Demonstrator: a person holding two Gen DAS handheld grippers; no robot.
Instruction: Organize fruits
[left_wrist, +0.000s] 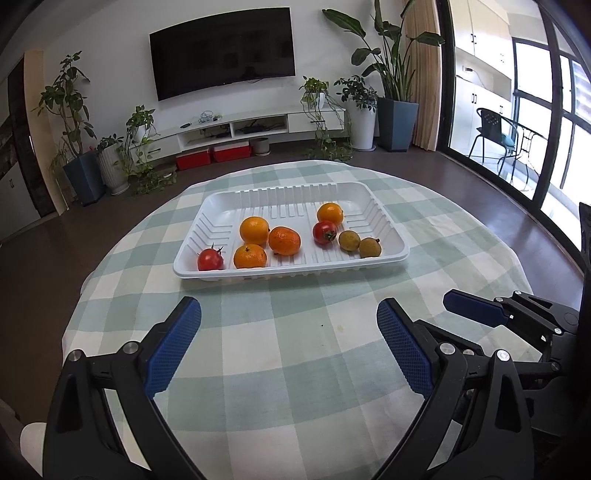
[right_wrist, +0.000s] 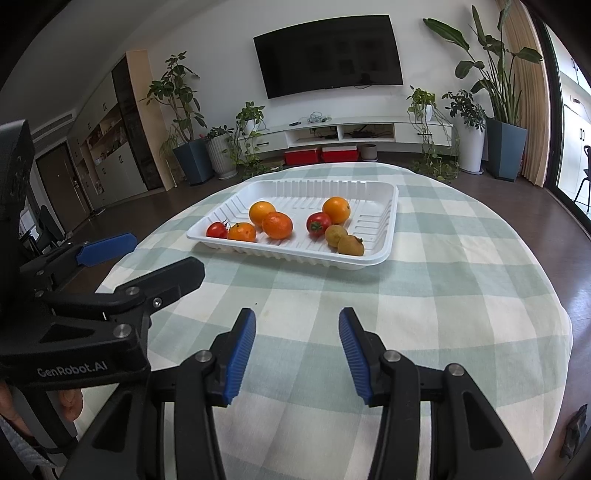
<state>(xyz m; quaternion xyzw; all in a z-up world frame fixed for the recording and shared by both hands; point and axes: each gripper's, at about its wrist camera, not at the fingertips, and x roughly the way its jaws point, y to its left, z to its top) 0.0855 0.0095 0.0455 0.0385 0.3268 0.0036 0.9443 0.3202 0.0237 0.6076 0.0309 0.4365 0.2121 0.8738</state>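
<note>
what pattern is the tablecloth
Pale green and white checks on the tablecloth; clearest in the left wrist view.

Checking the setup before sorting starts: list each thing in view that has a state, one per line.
white tray: flat on the checked tablecloth, holding all the fruit
four oranges: in the tray, three clustered left, one apart
two tomatoes: in the tray, apart from each other
two small brown fruits: in the tray, side by side
left gripper: open, empty, over the cloth
right gripper: open, empty
television: off
</note>
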